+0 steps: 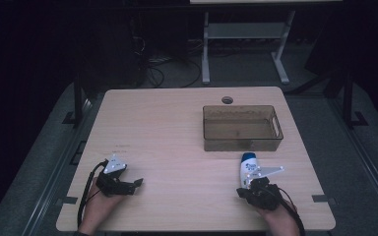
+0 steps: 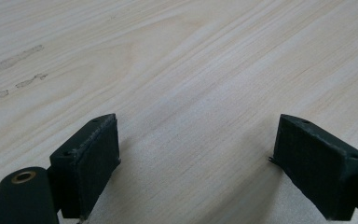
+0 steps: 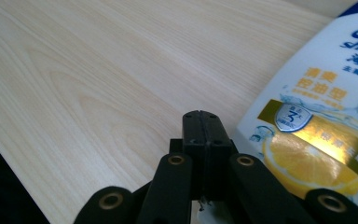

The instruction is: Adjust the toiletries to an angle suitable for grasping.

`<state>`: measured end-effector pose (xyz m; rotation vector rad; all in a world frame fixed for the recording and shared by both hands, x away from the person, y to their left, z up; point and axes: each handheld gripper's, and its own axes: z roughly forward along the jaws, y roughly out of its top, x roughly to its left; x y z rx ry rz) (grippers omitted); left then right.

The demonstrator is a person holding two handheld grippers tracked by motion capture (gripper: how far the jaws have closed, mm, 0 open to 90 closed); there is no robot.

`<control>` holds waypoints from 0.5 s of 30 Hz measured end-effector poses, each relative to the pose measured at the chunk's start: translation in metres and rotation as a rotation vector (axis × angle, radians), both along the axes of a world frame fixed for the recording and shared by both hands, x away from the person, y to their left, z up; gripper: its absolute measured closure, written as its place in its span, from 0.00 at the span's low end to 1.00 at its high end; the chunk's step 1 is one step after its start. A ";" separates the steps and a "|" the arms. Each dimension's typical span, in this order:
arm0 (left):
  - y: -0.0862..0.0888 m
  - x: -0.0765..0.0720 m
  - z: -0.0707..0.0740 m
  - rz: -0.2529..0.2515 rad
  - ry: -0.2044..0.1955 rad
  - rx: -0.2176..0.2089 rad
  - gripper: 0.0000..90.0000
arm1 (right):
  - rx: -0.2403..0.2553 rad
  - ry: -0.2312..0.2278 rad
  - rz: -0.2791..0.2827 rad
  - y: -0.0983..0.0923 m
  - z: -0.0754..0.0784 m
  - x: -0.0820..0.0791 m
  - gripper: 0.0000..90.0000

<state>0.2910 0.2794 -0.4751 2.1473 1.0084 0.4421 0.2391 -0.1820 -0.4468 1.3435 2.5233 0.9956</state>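
A white shampoo bottle (image 1: pixel 248 167) with a blue cap lies on the wooden table (image 1: pixel 177 128) near the front right. Its label with a lemon picture (image 3: pixel 317 107) fills the right side of the right gripper view. My right gripper (image 1: pixel 239 191) is just in front of the bottle, pointing left. Its jaws (image 3: pixel 202 122) are shut together with nothing between them, and the bottle sits close beside them. Whether they touch I cannot tell. At the front left, my left gripper (image 1: pixel 137 185) rests low over bare wood. It stands open (image 2: pixel 196 154), with nothing between its pads.
A translucent brown bin (image 1: pixel 241 143) with handle cut-outs stands behind the bottle at the back right and looks empty. A round cable hole (image 1: pixel 227 100) is in the table behind it. Beyond the table are desk legs and cables on a dark floor.
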 end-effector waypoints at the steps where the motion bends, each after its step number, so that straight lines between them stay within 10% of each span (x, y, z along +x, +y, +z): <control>1: 0.000 0.000 0.000 0.000 0.000 0.000 0.15 | -0.001 -0.002 -0.002 -0.002 0.000 -0.001 1.00; 15: 0.000 0.000 0.000 0.000 0.000 -0.001 0.15 | -0.032 -0.005 -0.034 -0.030 0.001 -0.008 1.00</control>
